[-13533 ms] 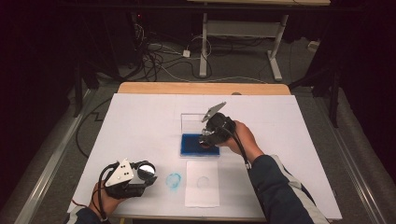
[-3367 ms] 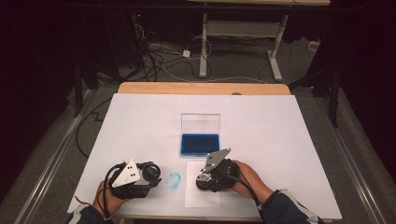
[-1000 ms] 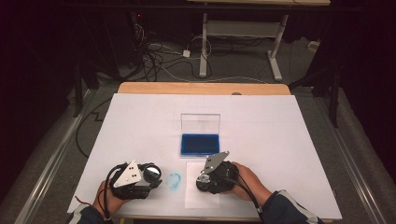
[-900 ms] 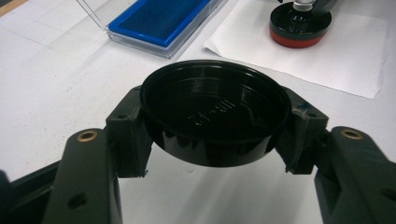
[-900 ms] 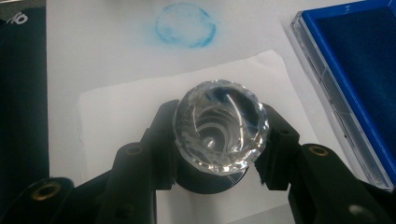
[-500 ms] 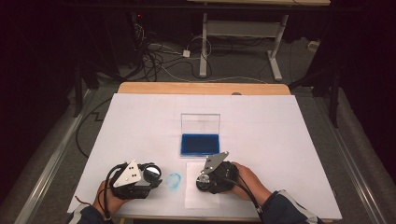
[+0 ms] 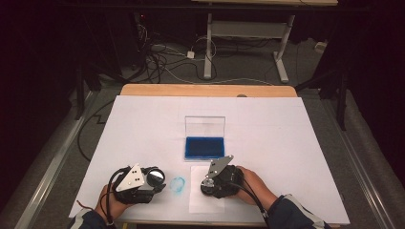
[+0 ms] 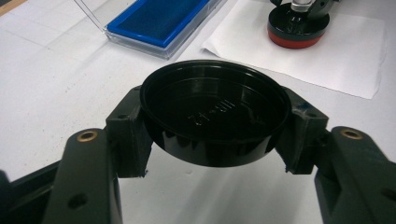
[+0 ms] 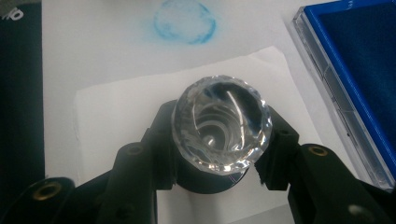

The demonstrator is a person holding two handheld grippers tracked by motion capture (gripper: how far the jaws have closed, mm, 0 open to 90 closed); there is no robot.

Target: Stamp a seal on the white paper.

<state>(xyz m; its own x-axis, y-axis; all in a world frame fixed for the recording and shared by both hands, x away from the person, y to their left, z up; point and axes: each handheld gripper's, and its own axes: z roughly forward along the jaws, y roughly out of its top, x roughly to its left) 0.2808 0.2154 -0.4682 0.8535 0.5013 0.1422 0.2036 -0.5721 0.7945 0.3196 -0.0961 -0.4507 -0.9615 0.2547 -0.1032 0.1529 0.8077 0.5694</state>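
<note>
Left gripper point(image 7: 155, 179) near-left, low over table, jaws clamped on black lid point(image 8: 214, 116). Right gripper point(image 7: 208, 183) near-centre, jaws clamped on stamp point(image 9: 221, 122), pressed down.

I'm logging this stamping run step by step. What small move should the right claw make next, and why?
Probably lift the stamp straight up. The right claw holds it by its clear knob, base down on the paper, so the print is likely made. The left claw holds the black cap, ready for recapping.
</note>
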